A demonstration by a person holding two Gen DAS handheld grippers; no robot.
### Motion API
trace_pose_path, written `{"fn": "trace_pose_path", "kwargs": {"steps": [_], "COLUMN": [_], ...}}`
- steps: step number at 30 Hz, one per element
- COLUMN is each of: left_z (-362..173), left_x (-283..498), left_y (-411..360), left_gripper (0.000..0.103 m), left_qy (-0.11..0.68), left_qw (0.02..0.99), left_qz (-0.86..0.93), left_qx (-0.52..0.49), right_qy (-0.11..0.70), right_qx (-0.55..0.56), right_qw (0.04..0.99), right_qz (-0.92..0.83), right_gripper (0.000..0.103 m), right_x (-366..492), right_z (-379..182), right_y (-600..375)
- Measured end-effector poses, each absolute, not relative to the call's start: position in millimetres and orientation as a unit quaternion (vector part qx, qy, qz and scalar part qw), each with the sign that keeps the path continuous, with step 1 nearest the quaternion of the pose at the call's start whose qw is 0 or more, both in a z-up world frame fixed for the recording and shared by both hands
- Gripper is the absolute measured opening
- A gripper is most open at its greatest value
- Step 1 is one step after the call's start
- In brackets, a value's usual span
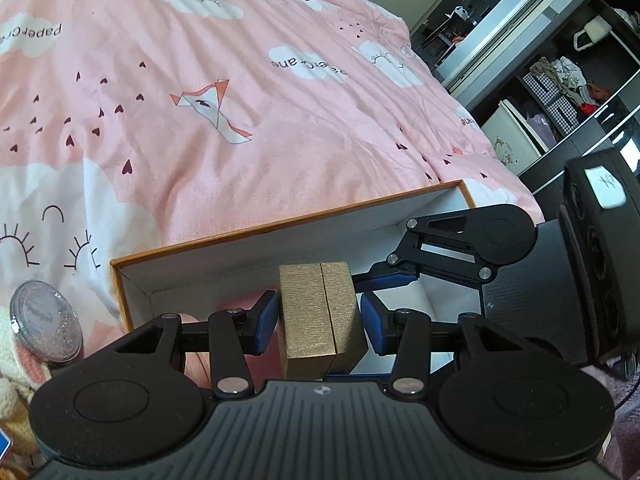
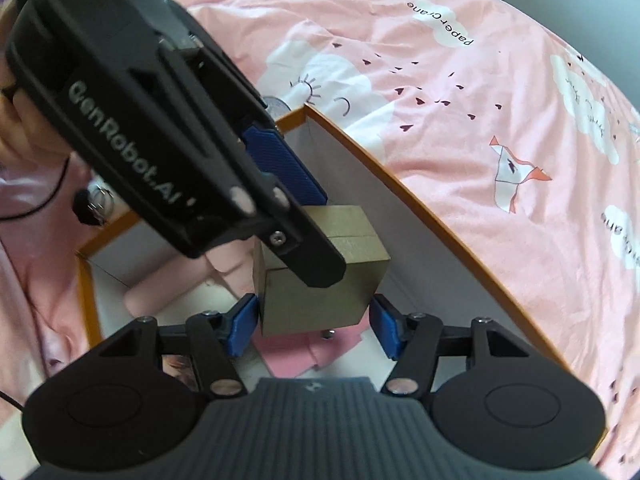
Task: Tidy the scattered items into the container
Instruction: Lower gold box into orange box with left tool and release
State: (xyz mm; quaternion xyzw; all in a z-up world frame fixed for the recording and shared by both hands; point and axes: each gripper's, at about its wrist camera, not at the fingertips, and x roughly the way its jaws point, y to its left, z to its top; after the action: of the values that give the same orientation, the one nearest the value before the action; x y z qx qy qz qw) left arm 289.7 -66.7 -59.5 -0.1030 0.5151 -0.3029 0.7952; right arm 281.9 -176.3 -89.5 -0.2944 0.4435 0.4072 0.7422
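Note:
A gold box point(image 1: 316, 316) hangs over the open orange-rimmed white container point(image 1: 280, 226) on the pink bed. My left gripper point(image 1: 319, 322) has its blue pads against the box's two sides. My right gripper point(image 2: 316, 326) reaches in from the other side; its left pad touches the box point(image 2: 320, 276), and its right pad point(image 2: 386, 330) stands a little off it. In the right wrist view the left gripper point(image 2: 288, 184) crosses over the box from the upper left. Pink items point(image 2: 308, 354) lie on the container's floor point(image 2: 168, 304).
A round clear glitter case point(image 1: 44, 324) lies on the bed left of the container, beside a cream and pink knitted thing point(image 1: 16, 356). The pink quilt point(image 1: 240, 80) stretches beyond. Open wardrobe shelves point(image 1: 560, 88) stand at the far right.

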Motion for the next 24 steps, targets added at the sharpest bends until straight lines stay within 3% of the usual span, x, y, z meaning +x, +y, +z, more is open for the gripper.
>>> {"fn": "trace_pose_path", "kwargs": {"steps": [11, 22, 24], "left_z": [-82, -81, -81], "left_x": [302, 299, 299], "left_y": [-68, -57, -57], "left_gripper": [0.049, 0.047, 0.045], "left_qy": [0.532, 0.533, 0.532], "left_qw": [0.797, 0.804, 0.806], "left_qz": [-0.274, -0.255, -0.250], "left_qx": [-0.080, -0.070, -0.067], "right_qy": [0.436, 0.377, 0.377], "right_qx": [-0.373, -0.443, -0.450], "right_qw": [0.727, 0.695, 0.697], "right_qz": [0.378, 0.423, 0.412], "right_gripper": [0.062, 0.062, 0.065], "right_x": [294, 279, 278], "right_z": [-106, -109, -108], "right_y": [-162, -153, -154]}}
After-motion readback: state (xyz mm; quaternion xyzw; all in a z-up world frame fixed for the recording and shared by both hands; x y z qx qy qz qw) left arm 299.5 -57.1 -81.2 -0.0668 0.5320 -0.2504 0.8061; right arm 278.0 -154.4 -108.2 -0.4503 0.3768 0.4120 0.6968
